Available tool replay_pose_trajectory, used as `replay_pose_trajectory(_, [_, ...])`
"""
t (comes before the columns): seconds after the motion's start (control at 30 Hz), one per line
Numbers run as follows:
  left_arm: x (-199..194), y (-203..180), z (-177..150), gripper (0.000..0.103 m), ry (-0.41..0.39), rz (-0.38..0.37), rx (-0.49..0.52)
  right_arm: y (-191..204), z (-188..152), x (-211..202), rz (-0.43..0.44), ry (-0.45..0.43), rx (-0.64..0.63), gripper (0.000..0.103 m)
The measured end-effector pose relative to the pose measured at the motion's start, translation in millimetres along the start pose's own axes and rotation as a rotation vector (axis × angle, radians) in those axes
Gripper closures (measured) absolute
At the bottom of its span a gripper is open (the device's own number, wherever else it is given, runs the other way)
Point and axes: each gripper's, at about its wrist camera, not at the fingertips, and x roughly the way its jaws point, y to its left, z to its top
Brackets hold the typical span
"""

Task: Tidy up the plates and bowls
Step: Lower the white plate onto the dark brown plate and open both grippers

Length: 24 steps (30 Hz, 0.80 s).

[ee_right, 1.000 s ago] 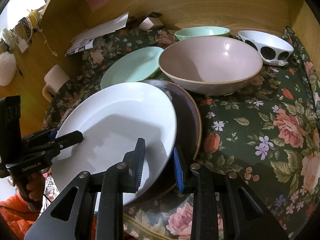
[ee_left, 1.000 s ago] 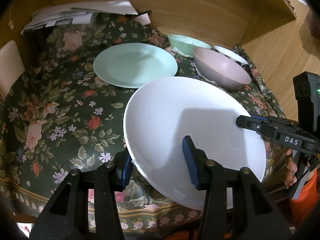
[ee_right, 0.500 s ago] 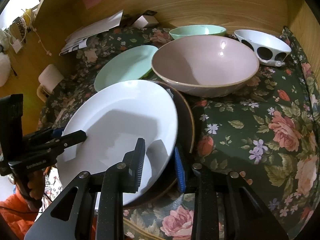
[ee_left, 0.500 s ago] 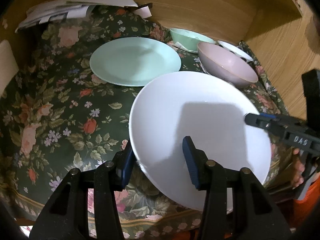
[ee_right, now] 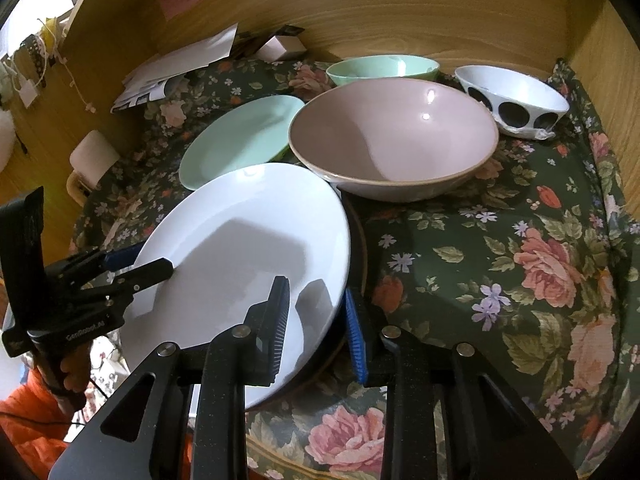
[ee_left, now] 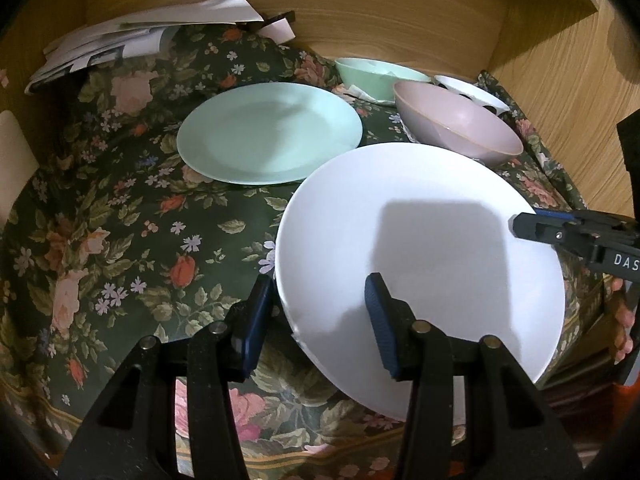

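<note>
A large white plate (ee_left: 420,248) hangs tilted at the near edge of the floral-clothed table (ee_right: 520,260), held from both sides. My left gripper (ee_left: 316,320) is shut on its left rim, one pad on top and one beneath. My right gripper (ee_right: 316,316) is shut on the plate's right rim (ee_right: 240,240). A dark brown plate (ee_right: 359,248) lies under it, with only a thin crescent showing. Behind stand a pale green plate (ee_left: 268,132), a pink bowl (ee_right: 392,140), a green bowl (ee_right: 380,68) and a white bowl with black dots (ee_right: 516,96).
Wooden walls close off the back and right of the table. Loose papers (ee_left: 140,40) and a small box (ee_right: 280,46) lie at the back left. A white mug (ee_right: 94,156) sits at the far left. A hand (ee_right: 72,372) holds the left gripper's handle.
The white plate has shifted right over the brown plate, which now shows less. Both grippers kept their hold on it.
</note>
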Motion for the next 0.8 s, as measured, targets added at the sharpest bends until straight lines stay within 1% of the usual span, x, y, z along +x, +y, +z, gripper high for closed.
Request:
replay_pose_trajectory(0.07, [-0.5,2.4,1.4,0.056,-0.003,-0.003,-0.006,1.5,0.5,-8.4,-0.056,-0.042,-0.019,0.077])
replay_pose_trajectory(0.17, [-4.5,6.9,3.9,0.056,-0.017,-0.004,-0.013,-0.1,4.4,-18.4,-0.038,-0.060,-0.015,0.077])
replay_pose_trajectory(0.3, [-19.8,12.9,8.9,0.055,-0.067,0.006,-0.016,6.2,9.5,-29.8,-0.065,-0.102,-0.046,0.077])
replay_pose_trajectory(0.43, [-38.7,21.5,16.5,0.042,-0.136,0.031,-0.036,17.0,19.0,-39.0,-0.050,-0.151,-0.077,0.071])
replay_pose_trajectory(0.53, [-55.4,28.0,23.8,0.033,-0.206,0.069,-0.053,26.8,29.1,-45.6,-0.049,-0.197,-0.101,0.064])
replay_pose_trajectory(0.6, [-63.9,32.0,30.0,0.026,-0.247,0.093,-0.061,32.5,36.6,-49.0,-0.040,-0.224,-0.113,0.054])
replay_pose_trajectory(0.63, [-70.2,34.6,32.3,0.019,-0.278,0.107,-0.067,35.4,40.9,-51.0,-0.037,-0.240,-0.117,0.051])
replay_pose_trajectory(0.67, [-74.7,37.0,34.6,0.014,-0.299,0.116,-0.071,38.3,45.0,-52.5,-0.035,-0.256,-0.122,0.047])
replay_pose_trajectory(0.7, [-79.0,39.5,37.1,0.011,-0.321,0.126,-0.075,41.4,49.2,-53.0,-0.032,-0.267,-0.127,0.042])
replay_pose_trajectory(0.73, [-83.4,42.1,39.8,0.008,-0.345,0.135,-0.079,44.4,52.5,-53.2,-0.028,-0.274,-0.130,0.040])
replay_pose_trajectory(0.8, [-88.6,45.7,44.5,0.006,-0.370,0.146,-0.081,50.3,60.6,-52.7,-0.021,-0.287,-0.137,0.029])
